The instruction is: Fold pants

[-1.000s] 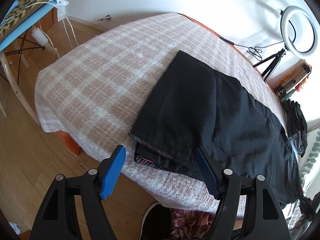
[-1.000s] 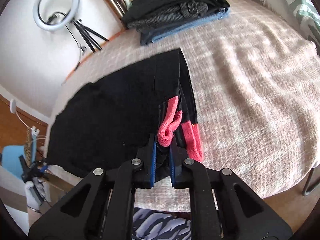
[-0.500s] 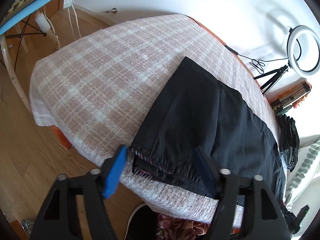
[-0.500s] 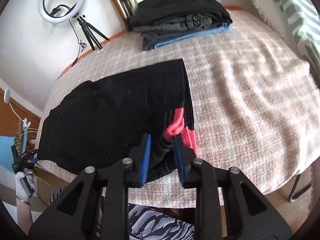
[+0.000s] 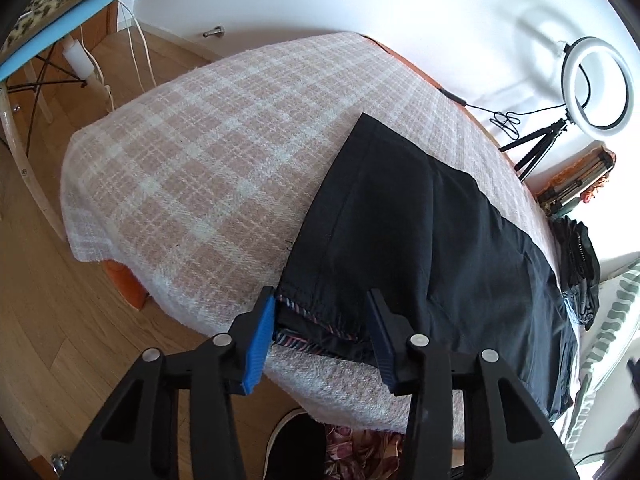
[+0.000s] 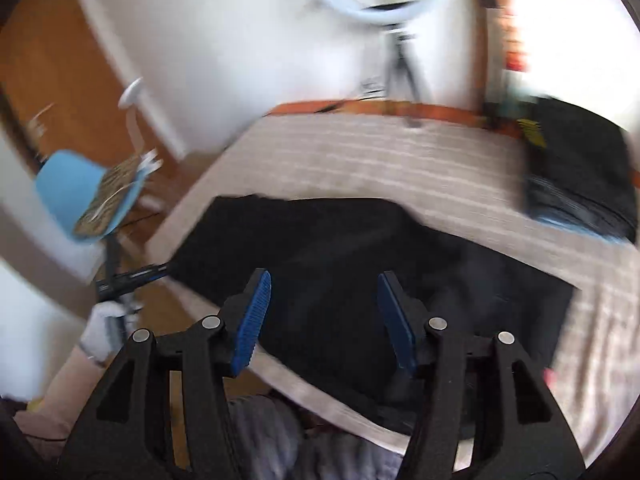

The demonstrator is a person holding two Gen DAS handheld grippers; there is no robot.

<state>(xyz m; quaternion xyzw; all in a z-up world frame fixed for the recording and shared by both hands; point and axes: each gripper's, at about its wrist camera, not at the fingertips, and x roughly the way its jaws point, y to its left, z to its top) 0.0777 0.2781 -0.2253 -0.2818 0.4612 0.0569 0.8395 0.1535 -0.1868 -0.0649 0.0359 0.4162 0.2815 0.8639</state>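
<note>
Lying across a bed covered by a pink plaid blanket (image 5: 192, 168), one pair of black pants (image 5: 420, 232) is catalogued, spread from the near edge at 6 o'clock toward 3 o'clock in the left wrist view.

Left gripper (image 5: 322, 332): jaws have just been closing and are set astride the striped-lined end of the pants at the near edge; the pads are not yet seen pressing on the cloth, so it is counted as unclenched. This placement is judged to serve a pinch of that end for the next fold.

Right gripper (image 6: 324, 312): jaws have just been opening; they are parted, nothing is gripped, and the pants are seen below and beyond them. The view is blurred. The release is judged to leave that end laid flat.

Other items: a stack of folded clothes (image 6: 580, 184) at 2 o'clock on the blanket, kept apart as finished work, it is supposed; a ring light (image 5: 596, 84) on a tripod by the wall; a blue chair (image 6: 80, 196) at 9 o'clock.
</note>
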